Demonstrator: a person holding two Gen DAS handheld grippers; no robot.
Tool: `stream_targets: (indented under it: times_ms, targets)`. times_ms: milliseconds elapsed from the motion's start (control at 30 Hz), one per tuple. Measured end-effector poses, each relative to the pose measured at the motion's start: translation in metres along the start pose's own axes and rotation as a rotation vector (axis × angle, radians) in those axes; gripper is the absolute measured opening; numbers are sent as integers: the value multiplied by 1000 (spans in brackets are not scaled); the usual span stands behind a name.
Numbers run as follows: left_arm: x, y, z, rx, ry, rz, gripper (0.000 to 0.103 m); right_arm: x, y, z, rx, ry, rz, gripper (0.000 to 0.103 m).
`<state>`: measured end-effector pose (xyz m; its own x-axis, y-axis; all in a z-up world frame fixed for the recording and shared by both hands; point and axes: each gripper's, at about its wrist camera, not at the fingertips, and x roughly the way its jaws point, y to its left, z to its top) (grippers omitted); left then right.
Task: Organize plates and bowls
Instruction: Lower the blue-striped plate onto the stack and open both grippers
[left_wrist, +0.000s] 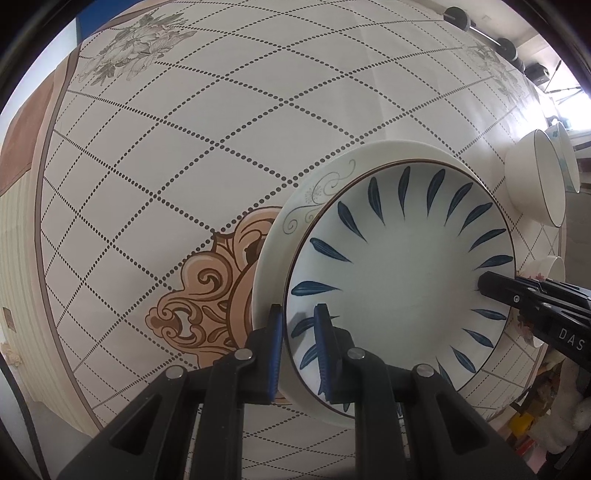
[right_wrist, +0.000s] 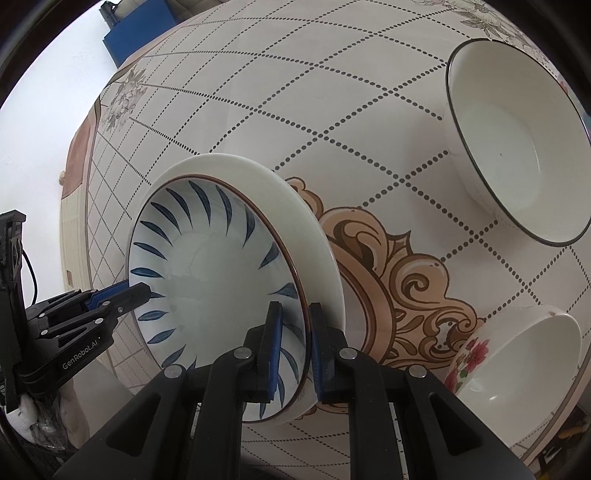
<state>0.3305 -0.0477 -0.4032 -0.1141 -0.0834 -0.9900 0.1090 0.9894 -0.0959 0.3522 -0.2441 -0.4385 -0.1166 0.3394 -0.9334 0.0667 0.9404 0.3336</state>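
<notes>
Two grippers on one plate, opposite rims. Largest first: table (left_wrist: 192, 155), quilted dotted cloth, wide bare stretch beyond the blue-leaf plate (left_wrist: 399, 280) on its far side in the left wrist view; cloth edge and drop-off lie well past that. Tan scroll medallion (right_wrist: 399, 280) sits just beside the plate.

Blue-leaf plate sits inside a bigger white plate (left_wrist: 295, 206) with a grey swirl mark; the white rim shows as a crescent around one side.

Black-rimmed white bowl (right_wrist: 517, 147) stands apart from the plate, past the medallion; room between them. Floral bowl (right_wrist: 513, 354) is near my right fingers, just beside the medallion.

My left gripper (left_wrist: 299, 354): nearly closed, blue pads pinching the blue-leaf plate's rim, one finger inside, one outside. My right gripper (right_wrist: 295, 347): same, clamped across the opposite rim.
</notes>
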Motion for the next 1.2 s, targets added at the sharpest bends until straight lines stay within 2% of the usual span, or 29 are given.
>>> stream_targets:
  times_ms: [167,400,633,767,867,967,1033,1167,1200]
  targets:
    - [2,6,6,-20,18,-15,15,2,3,3,22,18,-11,18]
    - [4,18,18,-56,44,-42,16,3,-4,7,82,45,48,27]
    - [3,31,24,-85,52,-72,18,2,-8,8,114,61,121,46]
    - [-3,36,21,-86,39,-70,25,-5,-11,10,136,57,164,57]
    - [-10,36,18,-88,20,-49,30,-13,-13,11,137,48,160,59]
    - [-20,34,10,-98,-15,-17,30,-20,-12,10,132,32,142,64]
    - [-29,33,6,-104,-48,7,30,-24,-10,8,122,19,97,76]
    - [-50,28,-8,-105,-129,64,31,-37,-7,-4,106,-17,16,77]
    - [-56,27,-10,-109,-148,70,31,-40,-5,-7,100,-30,-13,82]
